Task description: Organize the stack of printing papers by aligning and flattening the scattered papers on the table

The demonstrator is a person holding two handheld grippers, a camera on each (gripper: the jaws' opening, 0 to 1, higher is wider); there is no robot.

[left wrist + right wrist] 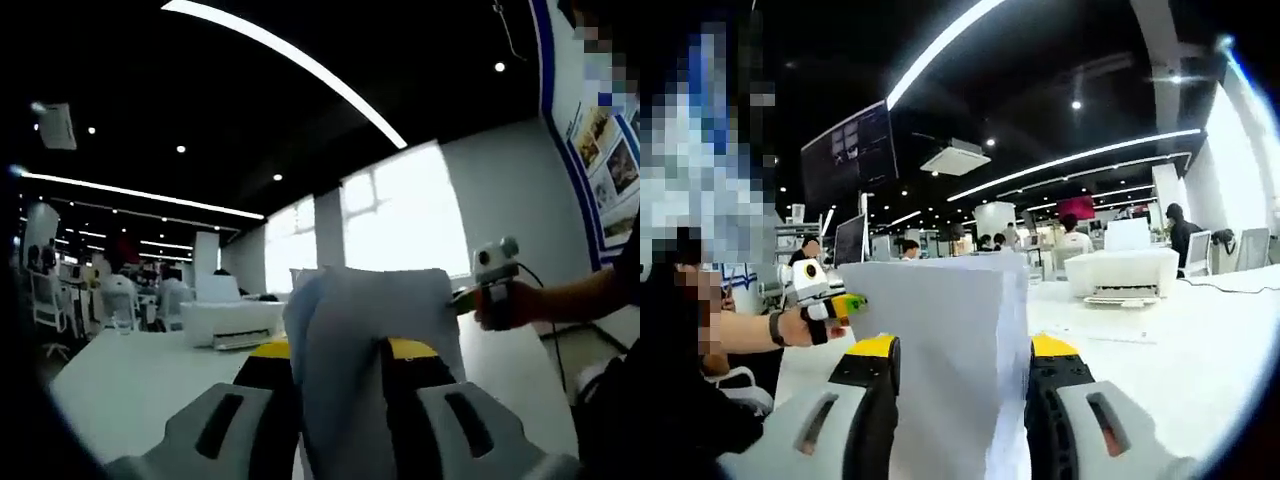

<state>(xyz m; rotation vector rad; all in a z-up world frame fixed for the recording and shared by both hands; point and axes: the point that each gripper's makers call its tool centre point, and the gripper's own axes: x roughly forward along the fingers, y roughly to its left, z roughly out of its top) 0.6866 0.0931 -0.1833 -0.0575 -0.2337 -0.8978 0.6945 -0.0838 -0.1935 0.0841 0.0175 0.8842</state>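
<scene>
Both grippers, the left gripper (340,375) and the right gripper (962,385), are clamping the paper stack (940,340) upright (mid-alignment, probably); next, tapping it square on the table (1180,330).

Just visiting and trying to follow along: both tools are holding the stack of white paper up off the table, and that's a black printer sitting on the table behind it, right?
Nearly. The printer is white, not black, as the right gripper view shows. The rest holds: the left tool and right tool both grip the paper stack, raised off the white table.
</scene>
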